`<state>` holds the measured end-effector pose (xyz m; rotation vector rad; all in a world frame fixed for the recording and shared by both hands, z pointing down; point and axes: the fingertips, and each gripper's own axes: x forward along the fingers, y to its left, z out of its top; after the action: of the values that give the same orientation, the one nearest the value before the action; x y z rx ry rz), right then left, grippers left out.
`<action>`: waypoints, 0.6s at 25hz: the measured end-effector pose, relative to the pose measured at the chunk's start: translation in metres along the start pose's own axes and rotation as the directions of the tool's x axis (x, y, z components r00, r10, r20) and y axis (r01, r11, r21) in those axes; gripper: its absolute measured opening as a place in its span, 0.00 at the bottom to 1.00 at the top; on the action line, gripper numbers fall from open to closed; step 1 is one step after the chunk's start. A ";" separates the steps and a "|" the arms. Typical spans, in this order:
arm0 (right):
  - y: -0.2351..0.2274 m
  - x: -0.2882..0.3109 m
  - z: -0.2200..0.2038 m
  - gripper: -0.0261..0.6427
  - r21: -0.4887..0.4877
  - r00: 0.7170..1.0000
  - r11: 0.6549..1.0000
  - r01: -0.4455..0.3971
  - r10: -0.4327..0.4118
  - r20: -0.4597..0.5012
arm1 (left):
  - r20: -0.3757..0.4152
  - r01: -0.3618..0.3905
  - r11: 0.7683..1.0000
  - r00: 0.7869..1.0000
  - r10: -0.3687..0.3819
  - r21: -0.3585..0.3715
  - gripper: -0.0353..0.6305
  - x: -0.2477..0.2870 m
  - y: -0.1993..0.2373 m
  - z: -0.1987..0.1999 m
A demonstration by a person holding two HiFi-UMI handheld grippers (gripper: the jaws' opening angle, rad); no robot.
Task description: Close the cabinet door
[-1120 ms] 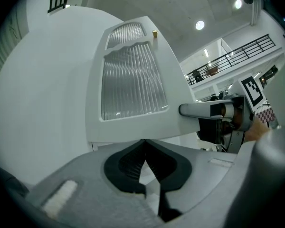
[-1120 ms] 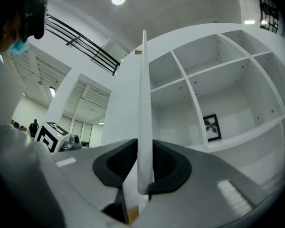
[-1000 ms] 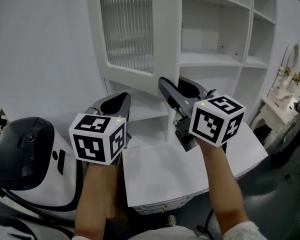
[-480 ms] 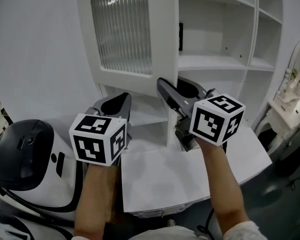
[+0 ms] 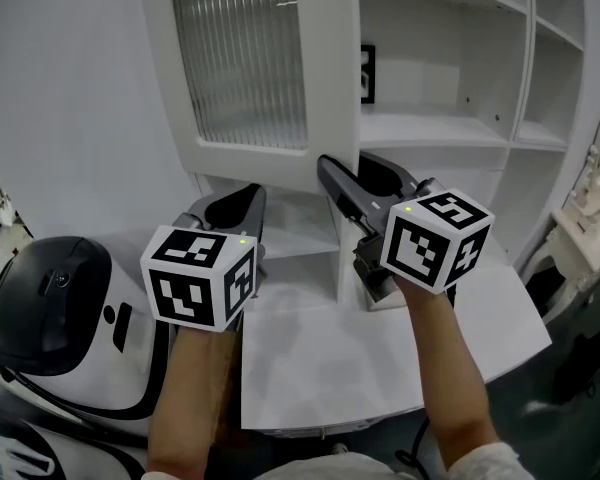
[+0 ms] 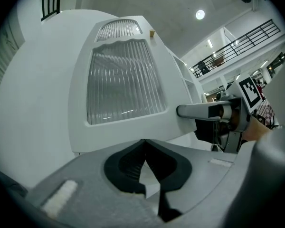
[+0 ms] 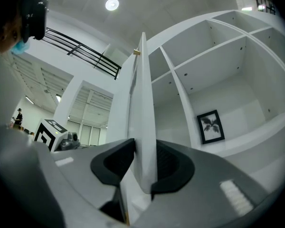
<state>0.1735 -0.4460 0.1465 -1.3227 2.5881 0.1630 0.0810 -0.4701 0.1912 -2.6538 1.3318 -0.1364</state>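
Right gripper view shows us the right gripper (image 7: 145,152) astride the free edge of the cabinet door (image 7: 143,94), lower centre. Its jaws have just been opening, yet both pads look to touch it, presumably to swing it onto the shelves (image 7: 213,75) beyond. Our left gripper (image 6: 143,141), jaws closed and empty, idles facing the door's ribbed glass.

Cabinet door (image 5: 250,68) swung out left of the open shelves (image 5: 440,128), a framed picture (image 5: 366,73) on a shelf behind it. Right claw (image 5: 348,163) straddles the door's free edge, jaws just easing apart around it. Left claw (image 5: 235,196) sits to its left, below the door; table (image 5: 320,348) lies in front of the shelves.
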 end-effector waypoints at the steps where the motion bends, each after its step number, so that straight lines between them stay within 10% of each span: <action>1: -0.005 0.001 0.001 0.22 0.001 1.000 1.000 0.002 -0.002 0.001 | -0.003 -0.005 1.000 1.000 0.005 0.001 0.06 0.004 0.000 0.001; 15: -0.066 0.015 0.006 0.27 -0.037 0.999 0.999 0.037 -0.038 -0.008 | -0.043 -0.073 0.997 0.996 0.073 -0.010 0.06 0.049 -0.004 0.007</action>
<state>0.2192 -0.4951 0.1377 -1.3866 2.5776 0.1991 0.1151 -0.5064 0.1850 -2.6218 1.4448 -0.1773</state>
